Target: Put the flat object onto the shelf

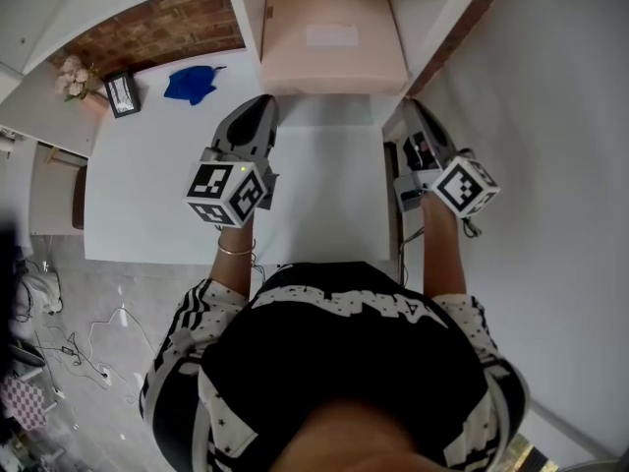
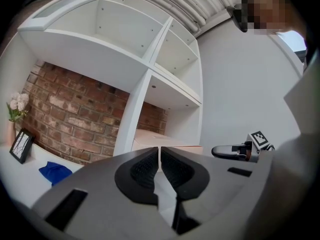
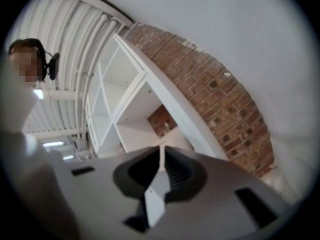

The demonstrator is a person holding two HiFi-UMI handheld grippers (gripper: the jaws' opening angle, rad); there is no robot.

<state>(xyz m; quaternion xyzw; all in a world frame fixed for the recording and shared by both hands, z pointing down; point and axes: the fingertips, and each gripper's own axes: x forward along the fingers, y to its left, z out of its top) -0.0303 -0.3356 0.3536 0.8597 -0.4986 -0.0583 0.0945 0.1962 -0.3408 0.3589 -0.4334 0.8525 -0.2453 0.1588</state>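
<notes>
**Both hand-held grippers clenched and empty, flat box lying in the shelf**

The left hand-held gripper (image 1: pixel 262 103) and right hand-held gripper (image 1: pixel 411 107) hover over the counter (image 1: pixel 157 195) at mid-frame. Each has its jaws pressed together with nothing clamped between them. The pale pink flat box (image 1: pixel 332 47), which I take to be the task's object, lies inside the shelf (image 1: pixel 250 28) compartment at top centre, apart from both grippers. The placing looks done. To finish well, check that the box sits fully in and level, and keep both tips clear of its front edge so nothing nudges it.
</notes>
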